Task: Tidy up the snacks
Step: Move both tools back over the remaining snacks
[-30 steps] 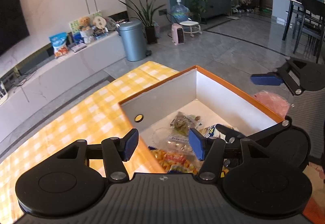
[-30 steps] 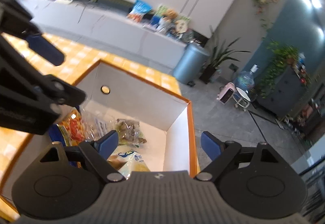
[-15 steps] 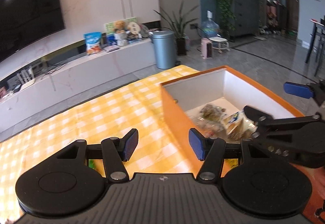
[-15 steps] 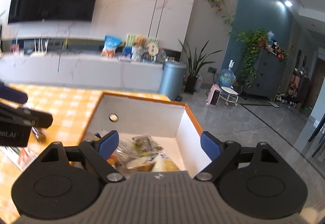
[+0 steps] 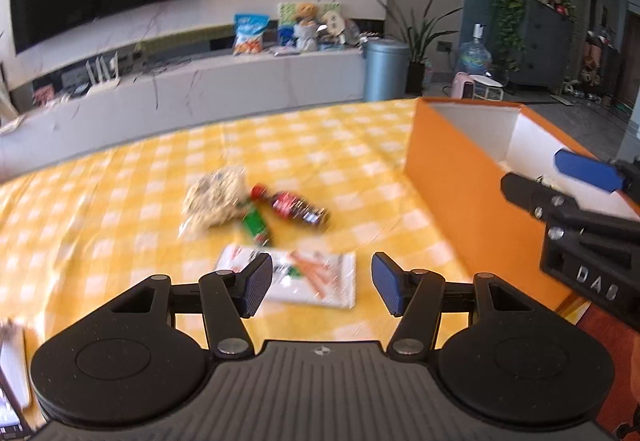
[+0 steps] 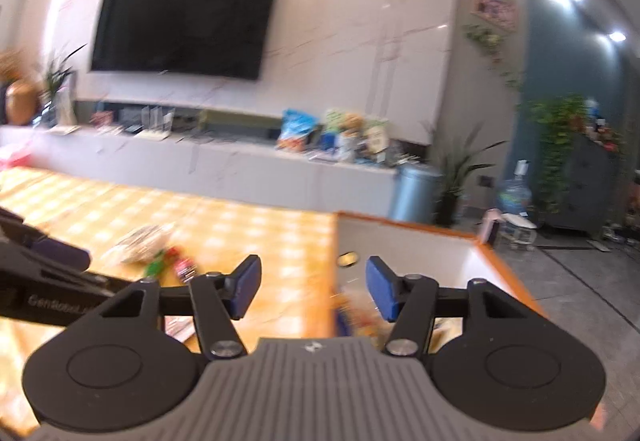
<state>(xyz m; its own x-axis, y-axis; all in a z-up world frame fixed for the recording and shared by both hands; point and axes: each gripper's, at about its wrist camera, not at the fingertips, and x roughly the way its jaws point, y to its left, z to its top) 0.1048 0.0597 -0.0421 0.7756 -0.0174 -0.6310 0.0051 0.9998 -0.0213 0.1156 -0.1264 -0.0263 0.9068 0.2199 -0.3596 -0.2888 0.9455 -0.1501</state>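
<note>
Yellow-checked table (image 5: 120, 177), snack bags (image 5: 214, 197) (blurred), bottles (image 5: 298, 207), orange box (image 5: 452, 193)

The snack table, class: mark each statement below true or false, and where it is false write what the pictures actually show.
1. The orange box stands on the yellow checked tablecloth. True.
2. The left gripper holds the white snack packet. False: nothing is between its open jaws; the packet lies flat on the cloth beyond them.
3. A dark cola bottle lies on its side on the cloth. True.
4. The box is empty. False: the right wrist view shows snack packs inside it.
5. The right gripper grips a bottle. False: its jaws are closing with nothing between them.
</note>
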